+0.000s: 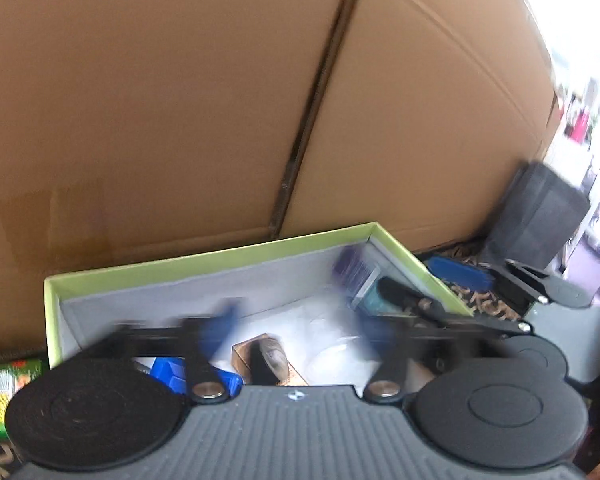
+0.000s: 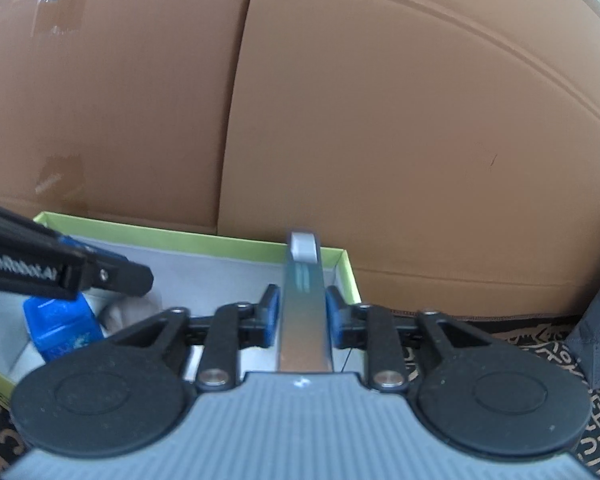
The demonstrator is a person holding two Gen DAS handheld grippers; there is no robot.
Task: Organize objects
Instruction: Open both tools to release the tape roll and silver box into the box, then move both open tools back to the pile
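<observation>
An open green-rimmed box (image 1: 220, 254) (image 2: 180, 238) with a grey lining stands against a cardboard wall. In it lie a blue container (image 1: 172, 372) (image 2: 60, 324), a small brown carton (image 1: 268, 360) and a clear plastic bag (image 1: 332, 344). My left gripper (image 1: 300, 328) hovers over the box, blurred, open wide with nothing between its pads; one of its fingers (image 2: 112, 276) shows in the right wrist view. My right gripper (image 2: 303, 312) is over the box's right end. A long flat grey stick with a white tip (image 2: 304, 280) stands between its blue pads, which sit just off its sides.
A big cardboard carton (image 1: 180, 100) (image 2: 380, 120) fills the background right behind the box. A dark grey bag (image 1: 540, 216) stands to the right on a black-and-tan patterned cloth (image 2: 540, 340). A blue item (image 1: 456, 272) lies beside the box, and a green packet (image 1: 4, 384) at the left.
</observation>
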